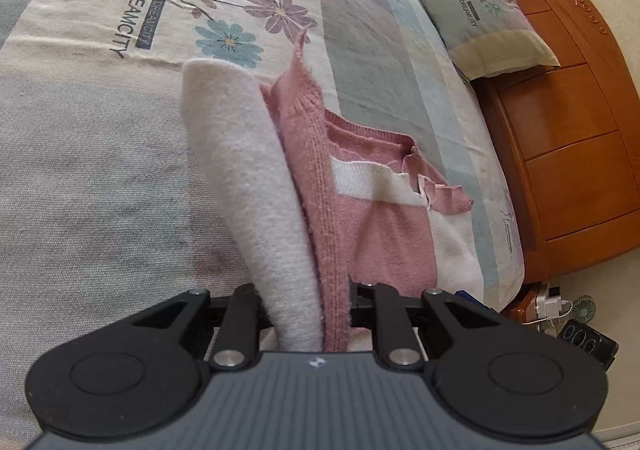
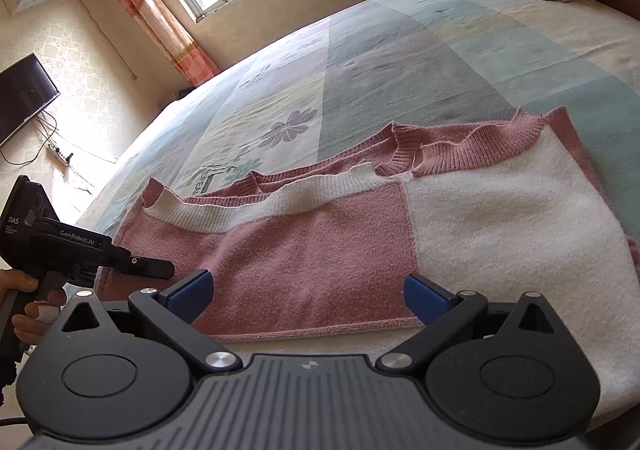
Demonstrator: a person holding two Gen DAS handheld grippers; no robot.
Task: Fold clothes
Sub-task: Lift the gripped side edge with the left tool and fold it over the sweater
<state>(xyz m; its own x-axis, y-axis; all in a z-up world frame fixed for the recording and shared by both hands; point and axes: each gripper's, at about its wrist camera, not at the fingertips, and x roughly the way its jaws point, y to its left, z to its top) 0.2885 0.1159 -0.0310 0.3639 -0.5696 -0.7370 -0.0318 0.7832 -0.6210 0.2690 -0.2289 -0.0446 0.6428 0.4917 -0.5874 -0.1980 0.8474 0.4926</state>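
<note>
The pink and white knitted sweater (image 2: pixel 320 246) lies flat on the bed with the pastel floral patchwork sheet (image 2: pixel 380 62), filling the centre and right of the right wrist view, its ribbed collar toward the upper centre of the frame.

In the left wrist view, the left gripper (image 1: pixel 310 314) sits at the lower centre. Its fingers stand narrow and clamp a folded section of the sweater (image 1: pixel 280 190): a white layer on the left and a pink knit layer on the right rise from between them toward the frame centre. The rest of the garment lies on the sheet at centre right.

The right gripper (image 2: pixel 308 294) occupies the lower centre of the right wrist view. Its blue-padded fingers (image 2: pixel 192 292) stand wide apart over the pink hem, nothing gripped between them.

A pale patterned pillow (image 1: pixel 476 2) rests against the orange-brown wooden headboard (image 1: pixel 568 122) at the upper right of the left wrist view.
</note>
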